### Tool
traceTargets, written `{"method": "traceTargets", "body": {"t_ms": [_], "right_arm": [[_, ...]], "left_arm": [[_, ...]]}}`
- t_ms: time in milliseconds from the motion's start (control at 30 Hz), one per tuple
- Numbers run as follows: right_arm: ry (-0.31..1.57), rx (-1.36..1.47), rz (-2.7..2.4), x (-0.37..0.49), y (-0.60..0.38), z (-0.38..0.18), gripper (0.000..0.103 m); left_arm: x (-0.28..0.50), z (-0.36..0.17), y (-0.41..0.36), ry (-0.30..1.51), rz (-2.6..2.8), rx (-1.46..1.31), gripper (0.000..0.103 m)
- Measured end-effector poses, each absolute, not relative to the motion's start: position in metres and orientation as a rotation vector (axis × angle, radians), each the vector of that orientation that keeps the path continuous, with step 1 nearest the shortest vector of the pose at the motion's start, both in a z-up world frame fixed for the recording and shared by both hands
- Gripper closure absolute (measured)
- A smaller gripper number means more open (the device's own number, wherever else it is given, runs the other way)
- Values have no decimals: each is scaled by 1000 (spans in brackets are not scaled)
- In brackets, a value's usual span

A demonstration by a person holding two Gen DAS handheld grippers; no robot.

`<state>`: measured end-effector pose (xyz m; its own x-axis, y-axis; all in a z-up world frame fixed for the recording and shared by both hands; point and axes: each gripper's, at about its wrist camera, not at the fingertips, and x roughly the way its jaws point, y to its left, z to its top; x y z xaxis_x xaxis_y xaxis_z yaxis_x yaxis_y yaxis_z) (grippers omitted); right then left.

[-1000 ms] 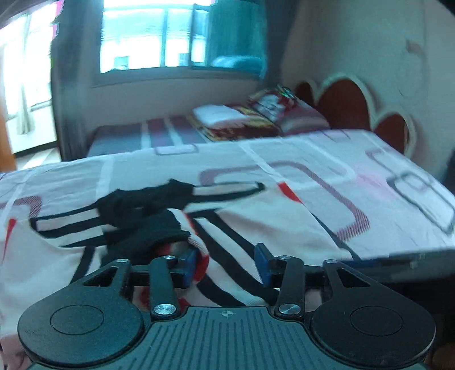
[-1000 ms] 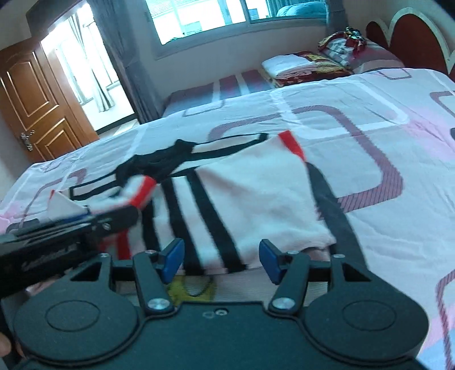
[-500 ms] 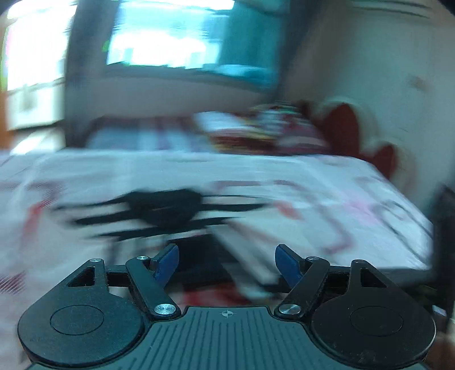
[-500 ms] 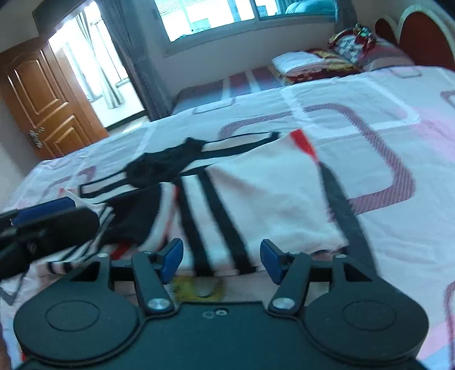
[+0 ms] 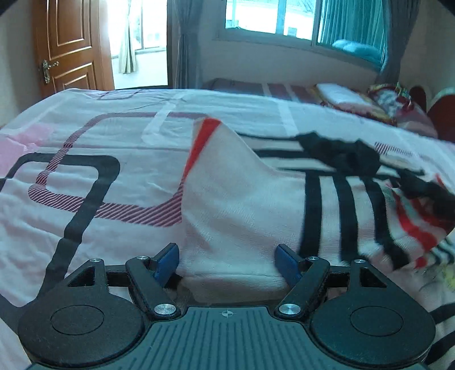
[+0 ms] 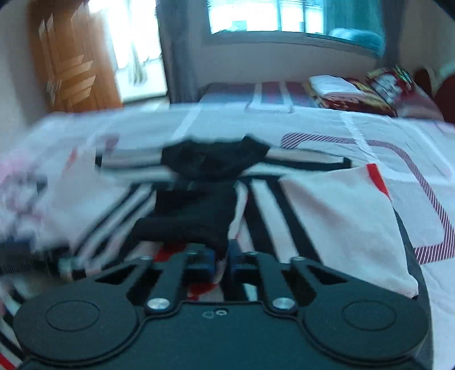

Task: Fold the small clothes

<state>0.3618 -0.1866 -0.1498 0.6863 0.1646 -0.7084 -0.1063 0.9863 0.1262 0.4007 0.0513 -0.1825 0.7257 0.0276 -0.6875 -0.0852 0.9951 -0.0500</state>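
Left wrist view: the left gripper [image 5: 229, 263] has its jaws spread wide, one blue pad on each side of the near hem of the small garment [image 5: 256, 205], with nothing pinched between them. The garment is white with black stripes and red trim, and it lies on the bed [image 5: 85, 170], whose cover is pale with pink and black rounded-square outlines. Its left part rises in a peak with a red edge; its right part is striped and crumpled. A bunched black section [image 5: 341, 155] sits at its far right. Far across the room are a wooden door [image 5: 71, 45], a window [image 5: 284, 17] and, far right, a stack of folded bedding [image 5: 355, 99].

Right wrist view, blurred by motion: the right gripper [image 6: 221, 261] has its jaws pressed close together, pinching a black fold [image 6: 196, 224] of the garment [image 6: 335, 216] just ahead of the pads. The plain white panel with the red corner lies flat to the right, and the striped part spreads to the left. The bed [image 6: 384, 136] stretches away to the far wall and window [image 6: 270, 17].
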Motion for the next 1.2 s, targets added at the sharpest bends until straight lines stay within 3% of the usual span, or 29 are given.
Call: {"method": "traceTargets", "body": {"t_ms": [100, 233, 267, 300, 333, 600, 733, 767, 800, 833, 967, 1200], "right_arm": [[756, 199, 101, 357, -219, -134, 96], [921, 346, 46, 359, -256, -170, 93], [902, 377, 47, 356, -261, -171, 88], [887, 387, 38, 355, -263, -168, 75], [867, 388, 39, 355, -264, -164, 73], [851, 377, 3, 353, -281, -162, 76], [850, 383, -6, 353, -287, -165, 86], [846, 377, 0, 353, -284, -165, 90], [845, 370, 12, 354, -281, -165, 95], [841, 361, 20, 356, -278, -164, 95], [795, 314, 44, 359, -268, -156, 95], [695, 239, 1, 356, -267, -138, 96]], "left_arm": [[414, -187, 51, 783, 81, -88, 29], [420, -194, 54, 808, 71, -111, 29], [421, -193, 55, 808, 68, -111, 29], [423, -191, 57, 809, 64, -124, 29], [426, -188, 61, 808, 60, -148, 29], [490, -185, 94, 829, 99, -266, 29], [516, -195, 100, 814, 80, -323, 29], [521, -197, 101, 806, 75, -341, 31], [525, -199, 102, 798, 67, -359, 61], [530, -201, 102, 799, 44, -376, 77], [537, -200, 97, 763, 51, -366, 91], [542, -195, 93, 714, 29, -369, 93]]}}
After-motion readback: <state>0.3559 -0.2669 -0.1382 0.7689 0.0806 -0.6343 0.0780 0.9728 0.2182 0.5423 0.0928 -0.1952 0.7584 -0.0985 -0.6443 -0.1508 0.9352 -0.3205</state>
